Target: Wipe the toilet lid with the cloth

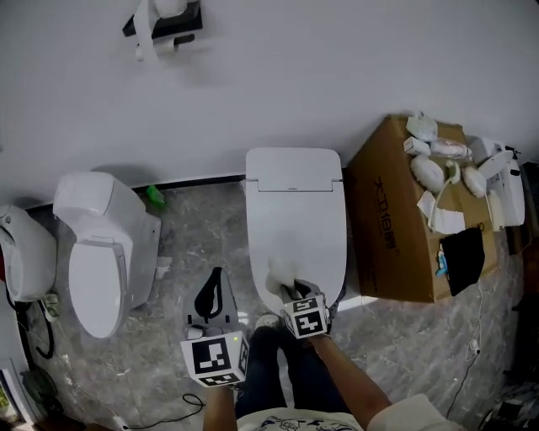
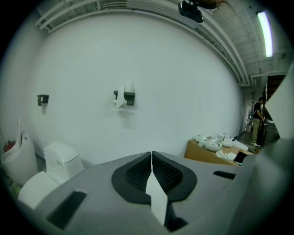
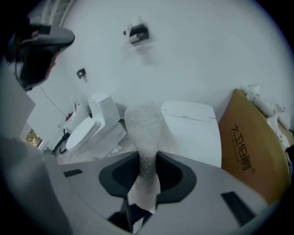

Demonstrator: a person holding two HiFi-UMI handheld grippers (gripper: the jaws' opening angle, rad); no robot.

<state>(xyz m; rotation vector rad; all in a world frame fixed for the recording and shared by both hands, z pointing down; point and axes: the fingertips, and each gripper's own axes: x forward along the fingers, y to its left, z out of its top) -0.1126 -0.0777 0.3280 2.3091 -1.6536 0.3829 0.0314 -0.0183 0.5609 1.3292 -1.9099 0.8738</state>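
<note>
A white toilet with its lid [image 1: 295, 219] down stands against the wall in the head view. My right gripper [image 1: 290, 290] is over the lid's near end, shut on a white cloth [image 1: 280, 275] that rests there. In the right gripper view the cloth [image 3: 146, 133] sticks out between the dark pads toward the lid [image 3: 195, 133]. My left gripper [image 1: 215, 295] hangs left of the toilet above the floor, shut with nothing in it; the left gripper view shows its pads [image 2: 138, 172] pressed together, pointing at the wall.
A second white toilet [image 1: 101, 252] stands to the left, with a urinal [image 1: 25, 252] beyond it. A cardboard box [image 1: 404, 227] carrying white parts sits right of the toilet. A paper holder [image 1: 164, 21] is on the wall. The person's legs are at the lid's near end.
</note>
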